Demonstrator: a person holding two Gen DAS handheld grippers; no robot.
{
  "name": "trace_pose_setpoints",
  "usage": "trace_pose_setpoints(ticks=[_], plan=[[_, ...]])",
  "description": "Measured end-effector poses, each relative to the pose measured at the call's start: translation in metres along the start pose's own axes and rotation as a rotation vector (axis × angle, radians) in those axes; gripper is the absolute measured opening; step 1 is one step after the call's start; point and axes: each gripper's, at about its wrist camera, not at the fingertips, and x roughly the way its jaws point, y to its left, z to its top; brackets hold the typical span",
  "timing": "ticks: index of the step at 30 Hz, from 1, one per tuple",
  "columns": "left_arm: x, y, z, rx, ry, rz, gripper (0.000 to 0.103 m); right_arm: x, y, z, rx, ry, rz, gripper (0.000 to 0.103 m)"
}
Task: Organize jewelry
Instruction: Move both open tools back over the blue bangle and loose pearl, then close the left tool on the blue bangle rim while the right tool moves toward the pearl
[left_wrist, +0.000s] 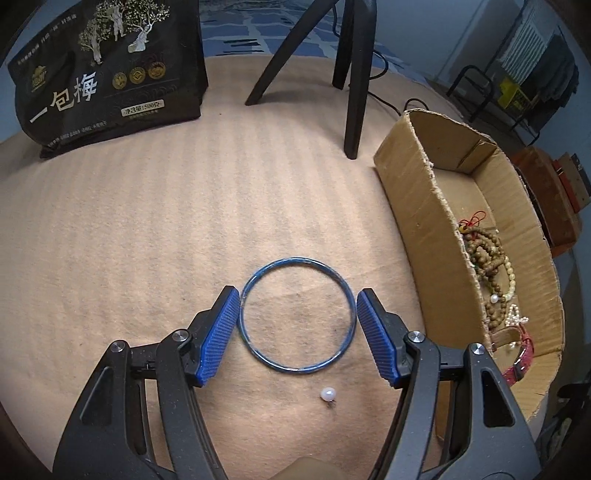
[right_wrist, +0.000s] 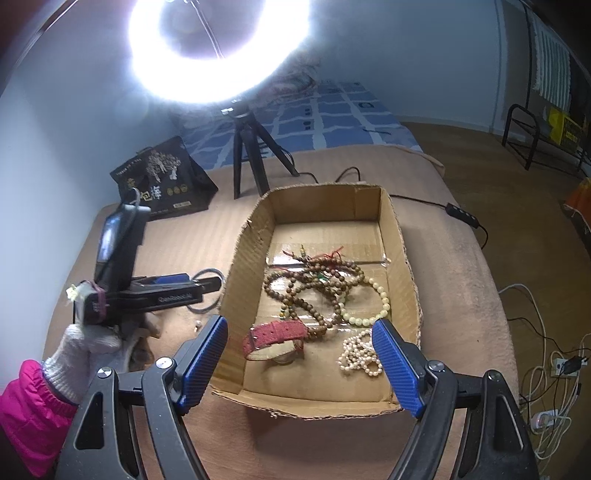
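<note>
A thin blue bangle (left_wrist: 297, 315) lies flat on the beige blanket. My left gripper (left_wrist: 297, 295) is open, its blue pads on either side of the bangle, close to its rim. A small pearl earring (left_wrist: 328, 394) lies just in front of the bangle. The cardboard box (right_wrist: 400, 236) holds brown bead strings (right_wrist: 314, 280), a cream bead bracelet (right_wrist: 376, 302), a pearl strand (right_wrist: 360, 354) and a red watch strap (right_wrist: 275, 334). My right gripper (right_wrist: 300, 325) is open and empty, above the box's near end. The left gripper (right_wrist: 207, 284) also shows in the right wrist view, left of the box.
A black snack bag (left_wrist: 107, 70) stands at the back left. A black tripod (left_wrist: 351, 74) with a ring light (right_wrist: 218, 48) stands behind the box. Cables (right_wrist: 546, 362) lie on the floor at the right.
</note>
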Motion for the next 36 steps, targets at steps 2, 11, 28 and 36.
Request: trace_pose_setpoints(ticks=[2,11,28,36], plan=[[0.001,0.001,0.0,-0.004,0.006,-0.003,0.068,0.001,0.003,0.0,-0.006,0.002,0.006,0.082],[0.005,0.003,0.004,-0.03,0.018,-0.021,0.074,0.004,0.011,0.0,-0.026,0.012,0.014,0.083],[0.013,-0.006,-0.005,0.051,-0.006,0.036,0.074,-0.004,0.031,-0.001,-0.073,-0.015,0.105,0.07],[0.005,0.009,-0.011,0.073,-0.004,0.037,0.074,0.012,0.059,-0.004,-0.14,0.021,0.161,0.055]])
